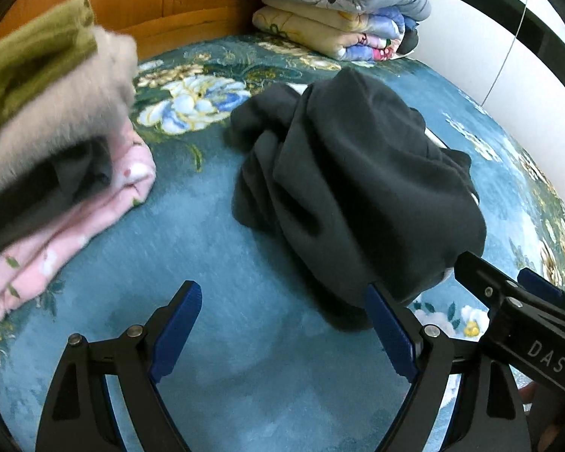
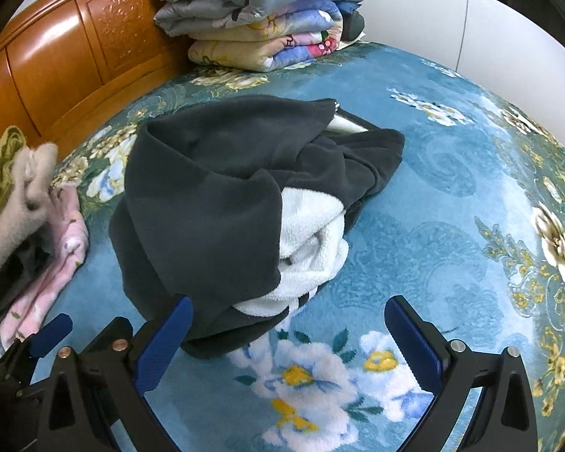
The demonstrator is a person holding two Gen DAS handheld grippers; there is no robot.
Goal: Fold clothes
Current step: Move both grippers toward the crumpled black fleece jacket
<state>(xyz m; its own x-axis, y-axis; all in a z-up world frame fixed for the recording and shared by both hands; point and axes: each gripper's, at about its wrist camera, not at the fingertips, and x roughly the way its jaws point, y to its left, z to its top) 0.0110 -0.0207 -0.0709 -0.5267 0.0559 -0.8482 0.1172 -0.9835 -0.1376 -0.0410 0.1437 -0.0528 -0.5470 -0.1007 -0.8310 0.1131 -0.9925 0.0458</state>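
A crumpled dark grey fleece garment [image 1: 361, 188] with white lining lies in a heap on the blue floral bed cover; in the right wrist view [image 2: 214, 196] the white lining [image 2: 312, 233] shows at its near side. My left gripper [image 1: 282, 301] is open and empty, just left of and in front of the heap, its right finger touching the garment's near edge. My right gripper [image 2: 288, 312] is open and empty, at the heap's near edge, its left finger against the dark cloth. The right gripper also shows in the left wrist view [image 1: 516, 301].
A stack of folded clothes, green, beige, dark and pink [image 1: 49, 143], lies at the left; it also shows in the right wrist view [image 2: 26, 218]. Folded quilts [image 1: 335, 11] [image 2: 260, 19] are piled against the wooden headboard [image 2: 56, 64]. A white wall [image 1: 508, 75] bounds the right.
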